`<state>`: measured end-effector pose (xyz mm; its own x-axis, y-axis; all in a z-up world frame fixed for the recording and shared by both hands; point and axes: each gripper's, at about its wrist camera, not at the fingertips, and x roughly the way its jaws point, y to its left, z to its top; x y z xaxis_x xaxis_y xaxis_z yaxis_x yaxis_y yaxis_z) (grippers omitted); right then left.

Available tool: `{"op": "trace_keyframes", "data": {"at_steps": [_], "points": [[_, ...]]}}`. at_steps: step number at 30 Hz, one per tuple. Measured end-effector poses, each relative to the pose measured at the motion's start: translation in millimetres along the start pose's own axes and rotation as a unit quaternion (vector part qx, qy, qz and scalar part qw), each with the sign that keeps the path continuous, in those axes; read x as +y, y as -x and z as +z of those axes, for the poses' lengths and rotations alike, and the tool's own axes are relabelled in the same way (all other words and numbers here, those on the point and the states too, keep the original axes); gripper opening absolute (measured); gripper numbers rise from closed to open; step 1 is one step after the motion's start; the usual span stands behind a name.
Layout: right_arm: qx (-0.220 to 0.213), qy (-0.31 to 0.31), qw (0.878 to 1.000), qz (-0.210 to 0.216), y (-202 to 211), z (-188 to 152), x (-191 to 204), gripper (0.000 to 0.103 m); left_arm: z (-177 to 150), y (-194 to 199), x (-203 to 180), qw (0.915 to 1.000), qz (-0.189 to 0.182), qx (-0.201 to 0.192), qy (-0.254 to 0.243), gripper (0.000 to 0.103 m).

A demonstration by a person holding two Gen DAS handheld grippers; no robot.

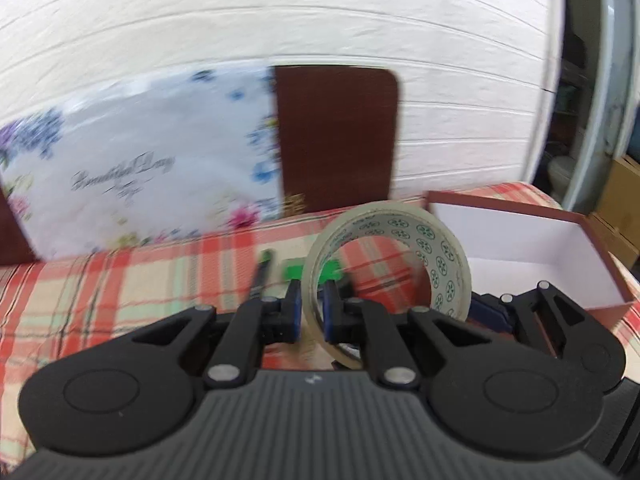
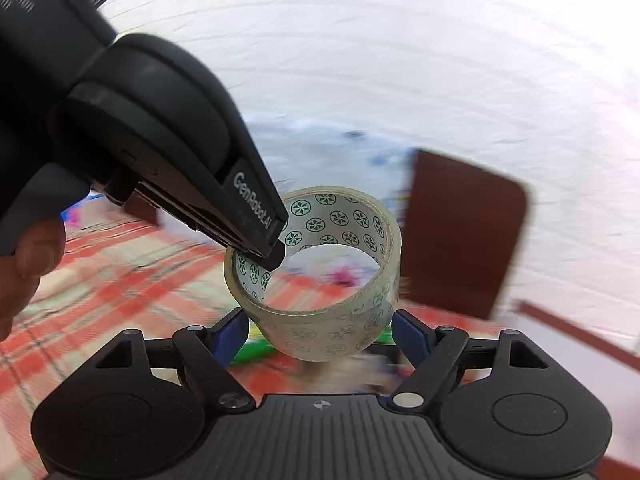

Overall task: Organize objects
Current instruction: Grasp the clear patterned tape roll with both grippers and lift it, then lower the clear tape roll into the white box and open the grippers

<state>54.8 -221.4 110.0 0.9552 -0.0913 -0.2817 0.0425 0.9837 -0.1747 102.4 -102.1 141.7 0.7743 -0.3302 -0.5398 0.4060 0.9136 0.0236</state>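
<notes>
Blue-padded fingers of the left gripper (image 1: 313,308) sit closest to the lens, closed fully on one wall of the roll of clear packing tape (image 1: 386,268), one pad inside the ring and one outside. The roll hangs clear of the checked tablecloth (image 1: 120,288), tilted, with its printed inner core facing the camera.

In the right wrist view the roll (image 2: 320,280) sits between the fingers of the right gripper (image 2: 320,334), which stand wide on either side. Contact between its pads and the roll cannot be confirmed; the left gripper alone appears to carry the load.

Handling judgement:
- Weight: light.
- Stiffness: the cardboard core keeps the ring rigid; a pinch on the wall should not deform it.
- Surface: the outer film is smooth and likely slippery; the core is less so.
- Hold point: across the wall thickness, as now, or across the two flat edges. Avoid squeezing across the outer curve, where the pads could slide off.

A green object (image 1: 316,270) and a dark pen-like item (image 1: 262,276) lie on the cloth beyond the roll. An open red box with a white interior (image 1: 532,248) stands to the right, a plausible destination. A brown book (image 1: 340,140) and a floral card (image 1: 140,160) lean against the white wall.
</notes>
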Motion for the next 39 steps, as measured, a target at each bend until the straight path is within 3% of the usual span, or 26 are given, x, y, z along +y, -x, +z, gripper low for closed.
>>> {"op": "trace_keyframes", "data": {"at_steps": [8,15,20,23,27,39], "points": [[0.012,-0.067,0.993,-0.094,40.1,-29.7,-92.9,0.076,20.3,-27.7,-119.3,0.9945,-0.055,-0.001,-0.089,0.012],[0.025,-0.113,0.984,-0.133,43.3,-50.9,-148.4,0.076,29.2,-60.6,-169.9,0.9903,-0.066,0.015,-0.121,0.012],[0.041,-0.129,0.981,-0.139,33.8,-63.0,-161.6,0.077,25.2,-80.4,-179.2,0.9897,-0.059,0.033,-0.126,0.016],[0.038,-0.136,0.981,-0.133,30.2,-65.9,-160.3,0.083,21.8,-83.2,-181.2,0.9895,-0.053,0.043,-0.127,0.025],[0.030,-0.116,0.981,-0.153,27.5,-62.9,-149.1,0.087,20.4,-79.6,-178.4,0.9899,-0.039,0.038,-0.131,0.025],[-0.003,-0.099,0.984,-0.150,29.0,-34.3,-110.4,0.087,19.8,-55.2,-137.6,0.9942,-0.025,0.020,-0.103,0.026]]}}
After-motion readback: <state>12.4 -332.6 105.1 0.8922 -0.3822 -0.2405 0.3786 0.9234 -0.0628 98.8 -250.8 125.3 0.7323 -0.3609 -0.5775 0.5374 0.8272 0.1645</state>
